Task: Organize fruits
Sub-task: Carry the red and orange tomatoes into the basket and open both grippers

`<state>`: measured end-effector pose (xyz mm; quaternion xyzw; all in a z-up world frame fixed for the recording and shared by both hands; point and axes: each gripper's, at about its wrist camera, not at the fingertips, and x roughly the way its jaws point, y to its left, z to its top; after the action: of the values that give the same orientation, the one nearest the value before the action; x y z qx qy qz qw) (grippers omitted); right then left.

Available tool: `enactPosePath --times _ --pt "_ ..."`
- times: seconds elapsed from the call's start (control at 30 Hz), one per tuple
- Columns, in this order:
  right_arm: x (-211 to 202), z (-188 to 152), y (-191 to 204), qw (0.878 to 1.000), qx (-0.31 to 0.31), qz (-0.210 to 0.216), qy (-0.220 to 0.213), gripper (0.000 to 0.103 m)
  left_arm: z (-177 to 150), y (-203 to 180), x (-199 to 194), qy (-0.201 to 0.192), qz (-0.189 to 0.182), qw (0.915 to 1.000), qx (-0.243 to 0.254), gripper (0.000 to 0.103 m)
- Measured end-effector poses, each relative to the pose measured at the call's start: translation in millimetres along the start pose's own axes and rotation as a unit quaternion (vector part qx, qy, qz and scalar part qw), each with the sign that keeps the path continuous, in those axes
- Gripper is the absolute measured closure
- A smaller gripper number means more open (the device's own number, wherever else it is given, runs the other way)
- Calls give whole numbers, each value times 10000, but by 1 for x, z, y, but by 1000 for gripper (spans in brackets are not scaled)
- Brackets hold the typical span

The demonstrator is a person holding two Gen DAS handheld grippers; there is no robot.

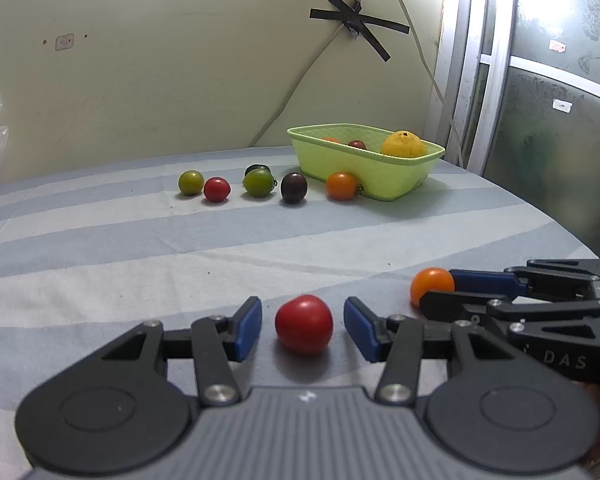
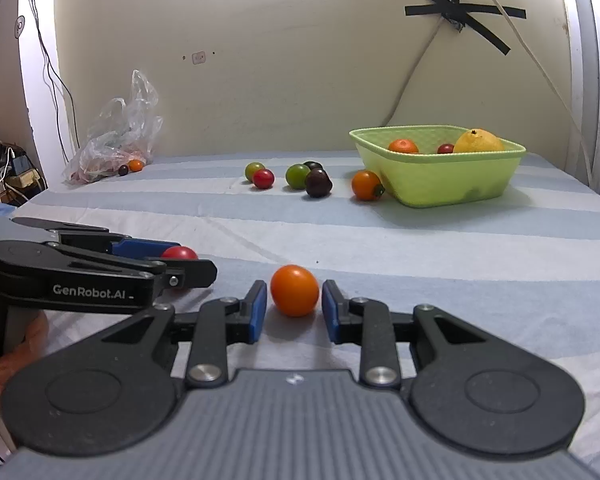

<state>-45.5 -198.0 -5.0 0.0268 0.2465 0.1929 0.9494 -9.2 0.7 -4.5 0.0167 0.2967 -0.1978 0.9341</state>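
A red tomato [image 1: 304, 324] lies on the striped cloth between the blue pads of my left gripper [image 1: 303, 330], with a clear gap on each side; the jaws are open. An orange tomato [image 2: 295, 290] rests between the fingertips of my right gripper [image 2: 294, 306], whose pads stand just off it with narrow gaps. The two grippers are side by side. Farther back is a green basket [image 2: 440, 188] holding a yellow citrus [image 2: 478, 141], an orange fruit and a small dark red one. Several loose tomatoes lie left of it: green [image 1: 191, 182], red [image 1: 217, 189], green [image 1: 259, 182], dark [image 1: 294, 187] and orange [image 1: 342, 186].
A crumpled plastic bag [image 2: 116, 140] with two small fruits beside it lies at the back left by the wall. Cables hang down the wall behind the basket. A sliding door [image 1: 540, 120] stands to the right, beyond the table's right edge.
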Motion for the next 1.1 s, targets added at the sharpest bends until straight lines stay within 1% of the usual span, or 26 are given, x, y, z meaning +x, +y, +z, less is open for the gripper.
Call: enactPosePath --times 0.27,0.3,0.37,0.4,0.43,0.5,0.63,0.7,0.77,0.83,0.9,0.97,1.03,1.1 --pt "2 2 -1 10000 1 58 61 69 0 -3 1 16 10 10000 51 53" --pt "3 2 -1 10000 -16 35 79 71 0 -3 1 14 10 10000 49 53" --pt "3 2 1 10000 -59 -3 61 74 -1 -3 1 4 11 10000 29 56" --pt "3 2 1 10000 -64 1 56 74 -1 -2 0 -3 26 10000 15 59" --pt "3 2 1 10000 -52 10 49 74 -1 -2 0 -5 72 10000 -7 65" --pt "1 2 -1 10000 1 41 1 74 0 0 0 -13 58 10000 -62 72" --pt "-4 7 -14 9992 291 276 -83 74 3 4 1 21 -92 9998 -158 73" --pt "-7 14 -23 9990 293 274 -198 74 9 7 5 93 -206 9994 -249 73" --pt "-11 25 -32 9990 184 190 -362 74 22 8 11 148 -329 9988 -344 73" --pt "-13 41 -46 9984 71 104 -548 74 40 7 18 98 -392 9986 -330 73" --pt "-10 58 -60 9974 -44 -25 -725 74 65 4 27 9 -467 9983 -351 73" --pt "0 73 -76 9959 -153 -192 -866 74 95 2 41 -74 -620 9970 -449 73" --pt "16 86 -92 9959 -172 -310 -828 74 123 -4 61 -138 -707 9962 -482 73" --pt "33 94 -104 9966 -106 -353 -737 74 145 -11 84 -168 -706 9964 -448 73"
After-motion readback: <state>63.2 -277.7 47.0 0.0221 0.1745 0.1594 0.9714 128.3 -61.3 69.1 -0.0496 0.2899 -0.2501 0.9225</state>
